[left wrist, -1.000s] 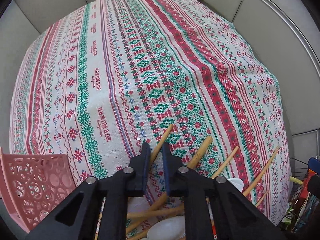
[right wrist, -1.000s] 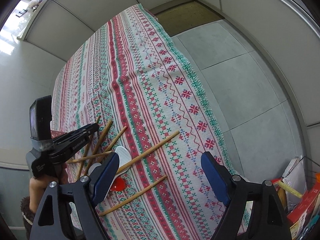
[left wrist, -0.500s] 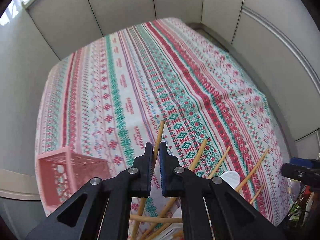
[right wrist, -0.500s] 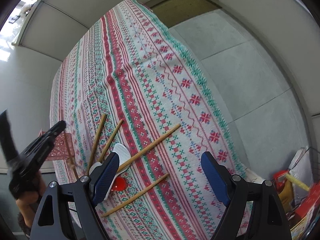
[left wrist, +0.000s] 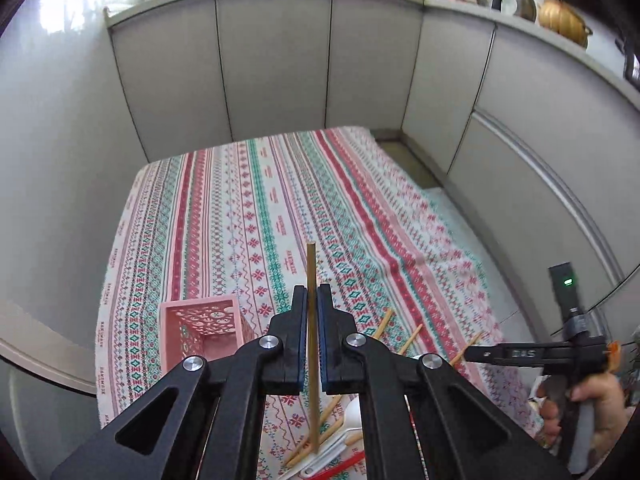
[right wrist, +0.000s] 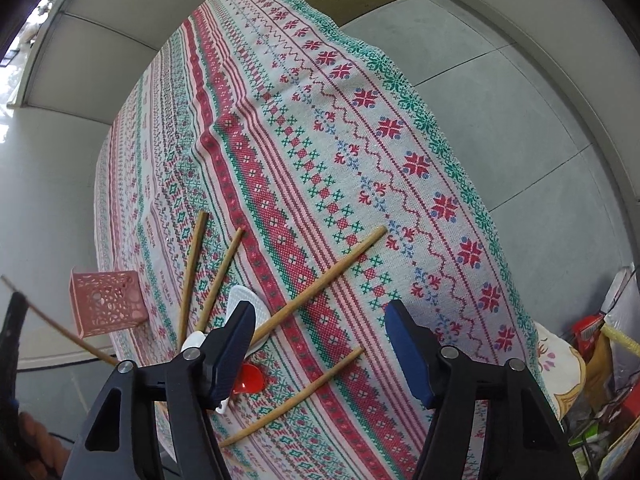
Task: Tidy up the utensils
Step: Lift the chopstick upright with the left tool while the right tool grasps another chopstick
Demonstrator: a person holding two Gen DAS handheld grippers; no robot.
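Observation:
My left gripper [left wrist: 312, 292] is shut on a wooden chopstick [left wrist: 310, 264] and holds it high above the table, its lower end hanging over the pile. The pink lattice basket [left wrist: 200, 328] stands below, to the left. In the right wrist view the left gripper [right wrist: 14, 320] shows at the left edge with that chopstick [right wrist: 64, 334]. My right gripper [right wrist: 320, 308] hovers over several chopsticks [right wrist: 320, 280] on the patterned cloth, beside a white spoon [right wrist: 244, 300] and a red spoon [right wrist: 250, 378]. Its jaws are closing, and the pads press on nothing.
Grey partition walls enclose the table on the far and left sides. The cloth's right edge [right wrist: 460, 168] drops to a grey floor. Bags and packets [right wrist: 600, 360] crowd the lower right. A hand [left wrist: 592, 400] grips the right tool.
The left gripper closed on a chopstick and lifted it well above the table, tilting upward. The right gripper sank slightly toward the chopsticks and its jaws narrowed.

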